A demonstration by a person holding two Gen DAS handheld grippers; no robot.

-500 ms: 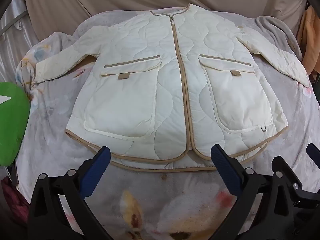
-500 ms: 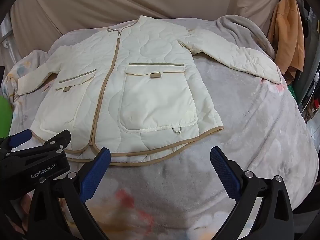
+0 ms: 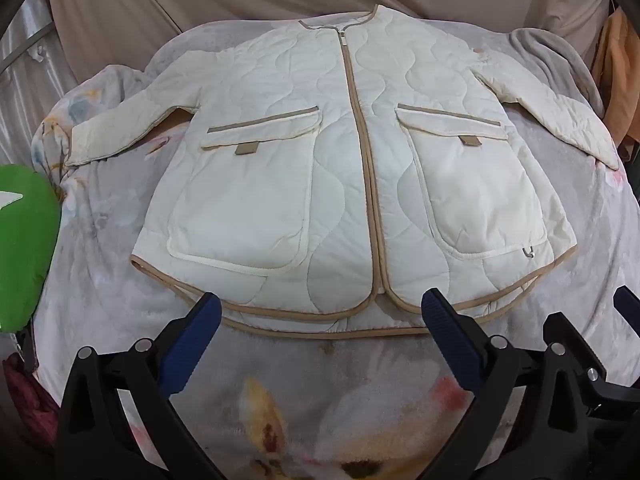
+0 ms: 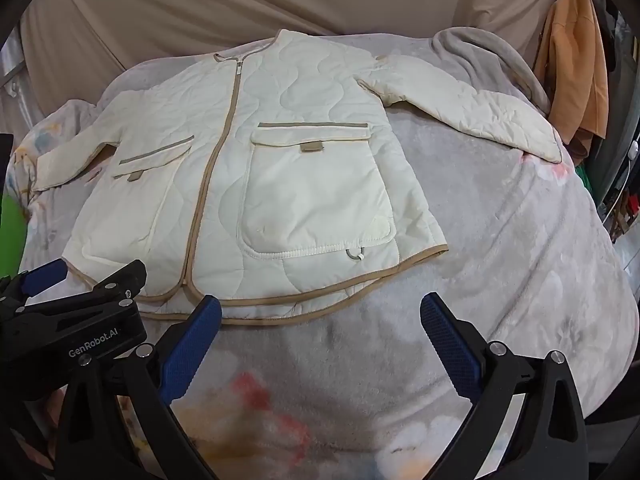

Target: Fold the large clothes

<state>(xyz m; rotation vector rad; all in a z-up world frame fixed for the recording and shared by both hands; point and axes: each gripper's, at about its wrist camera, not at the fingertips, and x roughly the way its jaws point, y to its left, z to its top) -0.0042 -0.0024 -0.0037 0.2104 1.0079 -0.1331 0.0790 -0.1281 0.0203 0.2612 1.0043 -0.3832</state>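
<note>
Cream quilted jacket (image 3: 280,184) w/ tan trim along zip, hem & pocket flaps, wavy stitch pattern. Under it a pale grey fleece blanket (image 4: 500,240) w/ faded yellow/pink floral print. Bright green cushion (image 3: 24,240) at blanket's left edge; orange hanging garment (image 4: 576,64) by far right corner; gripper pads (image 3: 452,340) dark blue, ribbed, on black frames.

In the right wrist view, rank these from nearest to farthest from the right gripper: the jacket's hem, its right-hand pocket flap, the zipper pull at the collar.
From the right gripper:
1. Hem of the jacket, just beyond the fingertips.
2. Pocket flap, mid-jacket, right of the zip.
3. Zipper pull, far end, at the collar.
</note>
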